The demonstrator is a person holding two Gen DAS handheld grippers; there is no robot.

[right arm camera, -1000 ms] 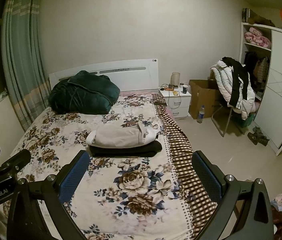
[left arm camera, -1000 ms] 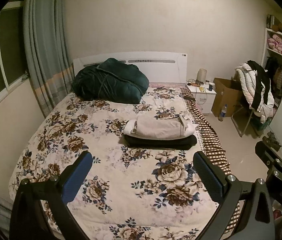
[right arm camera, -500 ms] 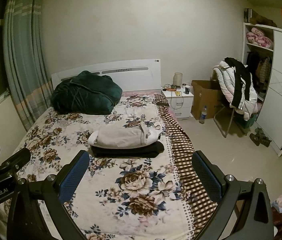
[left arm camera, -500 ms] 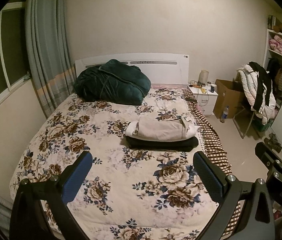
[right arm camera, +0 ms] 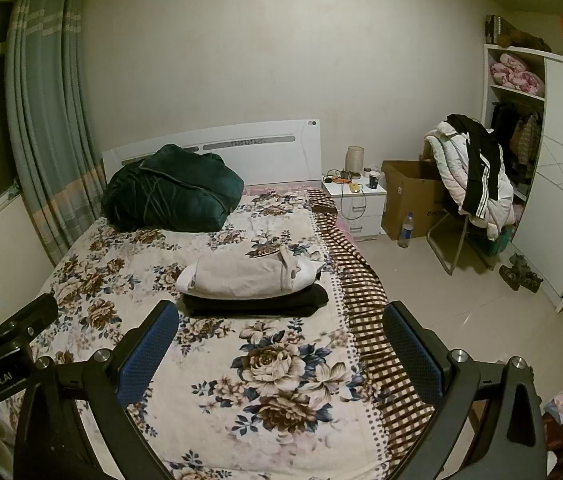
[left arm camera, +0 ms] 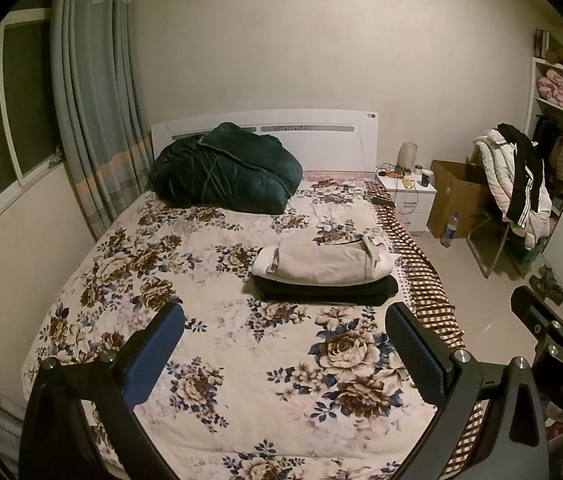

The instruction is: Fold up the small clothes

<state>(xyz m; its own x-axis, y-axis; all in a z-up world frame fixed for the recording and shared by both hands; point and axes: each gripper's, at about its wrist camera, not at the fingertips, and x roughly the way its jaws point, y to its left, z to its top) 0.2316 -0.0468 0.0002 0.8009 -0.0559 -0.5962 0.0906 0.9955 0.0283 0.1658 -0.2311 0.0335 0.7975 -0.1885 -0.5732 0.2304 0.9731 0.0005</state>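
On the bed: two folded garments stacked, both grippers held off, empty.
Beige garment lies on top of the black garment, near the bed's checked right edge. Left gripper and right gripper hang above the foot of the bed, jaws wide apart, touching nothing. Against the earlier frames the stack sits slightly higher and smaller in both views; jaws unchanged. Green duvet rests by the headboard.
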